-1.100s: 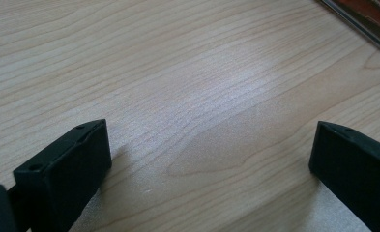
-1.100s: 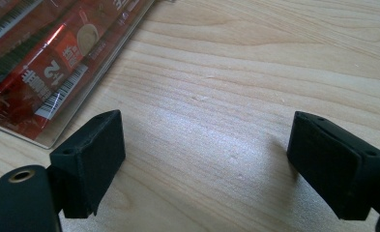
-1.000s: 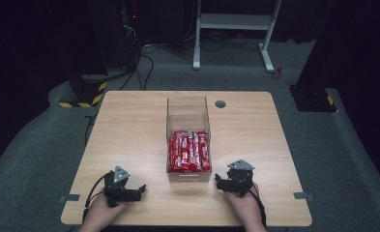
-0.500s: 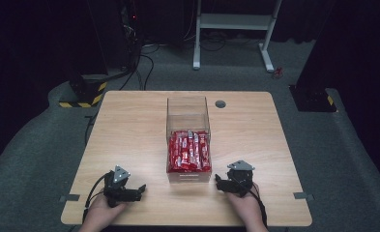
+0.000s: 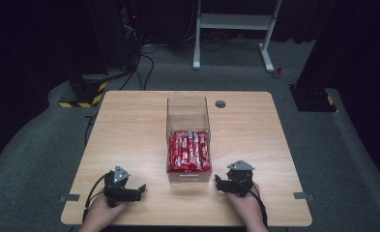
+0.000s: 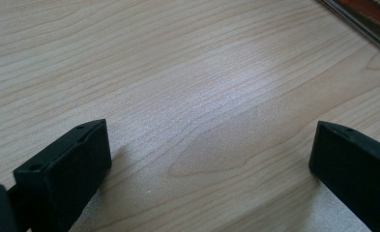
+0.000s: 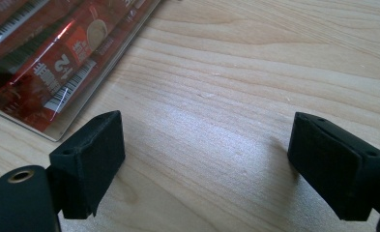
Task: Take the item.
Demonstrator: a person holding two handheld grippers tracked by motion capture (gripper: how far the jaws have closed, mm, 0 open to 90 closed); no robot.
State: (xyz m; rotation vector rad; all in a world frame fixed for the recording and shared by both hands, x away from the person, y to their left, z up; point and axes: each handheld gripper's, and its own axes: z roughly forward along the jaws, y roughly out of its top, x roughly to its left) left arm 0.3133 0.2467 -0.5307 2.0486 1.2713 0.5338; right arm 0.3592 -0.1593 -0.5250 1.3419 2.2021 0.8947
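Red packets [image 5: 189, 151] lie packed side by side in the near half of a clear box [image 5: 186, 110] at the middle of the desk [image 5: 129, 130], and I judge they are the things my grippers are here for. Starting at the left, my left gripper [image 5: 138, 190] rests low on the desk near its front edge, well apart from the box, its fingers [image 6: 76, 166] spread wide with nothing but bare wood grain between them; in the left gripper view a corner of the box just shows at the upper right, so the gripper is angled toward it. Moving to the middle, the box stands lengthwise, its far half empty, which leaves room for packets to be shifted or lets them be lifted out from above. At the right, my right gripper [image 5: 218, 183] sits just beside the box's near right corner, fingers [image 7: 88, 159] also wide and holding nothing; the right gripper view shows the packets [image 7: 57, 63] through the clear wall at upper left. I judge both grippers are parked ready, the right one better placed to reach in first.
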